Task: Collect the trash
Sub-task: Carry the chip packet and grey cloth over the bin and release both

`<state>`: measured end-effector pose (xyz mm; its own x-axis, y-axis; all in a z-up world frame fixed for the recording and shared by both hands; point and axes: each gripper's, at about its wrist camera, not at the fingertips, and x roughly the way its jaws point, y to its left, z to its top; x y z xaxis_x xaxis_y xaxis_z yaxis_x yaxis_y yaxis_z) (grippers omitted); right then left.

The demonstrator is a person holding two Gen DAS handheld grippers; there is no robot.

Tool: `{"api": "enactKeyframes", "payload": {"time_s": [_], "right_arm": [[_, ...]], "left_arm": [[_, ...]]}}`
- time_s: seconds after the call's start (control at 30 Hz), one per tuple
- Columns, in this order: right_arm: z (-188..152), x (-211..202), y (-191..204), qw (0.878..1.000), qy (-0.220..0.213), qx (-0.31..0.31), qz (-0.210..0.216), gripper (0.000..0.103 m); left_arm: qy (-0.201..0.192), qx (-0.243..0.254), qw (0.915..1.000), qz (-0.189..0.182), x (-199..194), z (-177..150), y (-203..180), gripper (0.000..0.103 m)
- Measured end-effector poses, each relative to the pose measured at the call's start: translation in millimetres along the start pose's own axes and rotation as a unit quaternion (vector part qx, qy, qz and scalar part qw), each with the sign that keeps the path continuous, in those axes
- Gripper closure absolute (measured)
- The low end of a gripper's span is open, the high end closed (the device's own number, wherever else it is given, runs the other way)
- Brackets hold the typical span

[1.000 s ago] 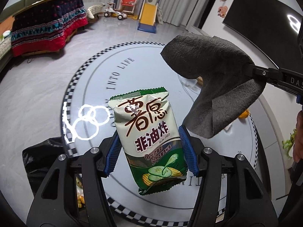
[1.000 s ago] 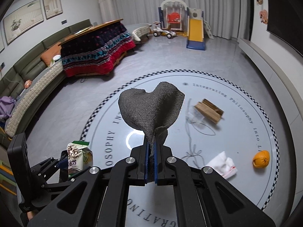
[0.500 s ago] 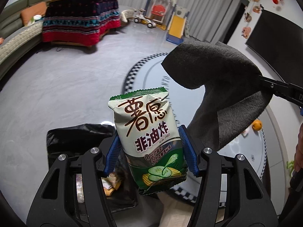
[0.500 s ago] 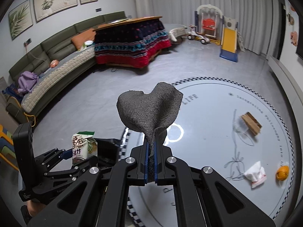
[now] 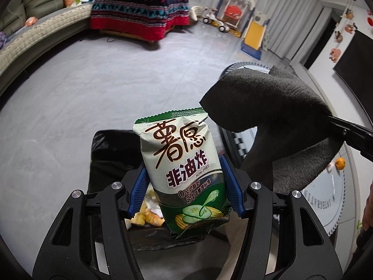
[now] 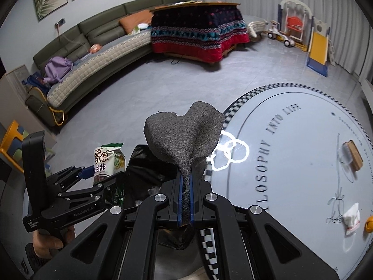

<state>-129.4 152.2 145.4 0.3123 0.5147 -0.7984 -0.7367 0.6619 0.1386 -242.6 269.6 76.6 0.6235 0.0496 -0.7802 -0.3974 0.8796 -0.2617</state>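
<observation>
The left gripper (image 5: 186,184) has its blue pads pressed on both sides of a green-and-white snack packet (image 5: 184,170), which stands upright between them with its serrated top edge toward twelve o'clock. Directly beneath and behind the packet lies an open black trash bag (image 5: 109,158) on the grey floor, with yellowish scraps (image 5: 144,217) visible inside it at about seven o'clock of the packet. The right gripper (image 6: 185,198) is squeezed narrow on a dark grey felt-like cloth (image 6: 184,135), whose loose upper part fans out above the pads; in the left wrist view this cloth (image 5: 268,119) hangs at two o'clock of the packet. From the right wrist view, the bag (image 6: 149,170) sits at ten o'clock of the fingers, a cardboard piece (image 6: 353,155), a white wrapper (image 6: 352,218) and an orange (image 6: 369,224) lie well apart at three to four o'clock on the pale circular floor graphic (image 6: 303,140). A hand (image 6: 50,242) grips the left tool's handle at eight o'clock.
</observation>
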Motion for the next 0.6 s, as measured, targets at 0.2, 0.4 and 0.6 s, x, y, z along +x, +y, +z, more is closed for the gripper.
{"api": "enactKeyframes", "payload": {"time_s": [0.2,0.4,0.6], "right_arm": [[-6.4,40.1,31.3,0.999,0.044,-0.018,0.016,0.098],[-10.3,89.4,56.1,0.995,0.1,-0.026,-0.002,0.048],[-12.4,89.4,54.4,0.995,0.095,-0.021,0.011,0.048]], "left_arm": [[0.024,-0.028,0.999,0.027,14.5,-12.1,34.7,0.046],[0.046,-0.042,0.9932,0.098,27.8,-27.0,62.3,0.006],[0.049,-0.052,0.9927,0.098,26.7,-33.4,78.0,0.006]]}}
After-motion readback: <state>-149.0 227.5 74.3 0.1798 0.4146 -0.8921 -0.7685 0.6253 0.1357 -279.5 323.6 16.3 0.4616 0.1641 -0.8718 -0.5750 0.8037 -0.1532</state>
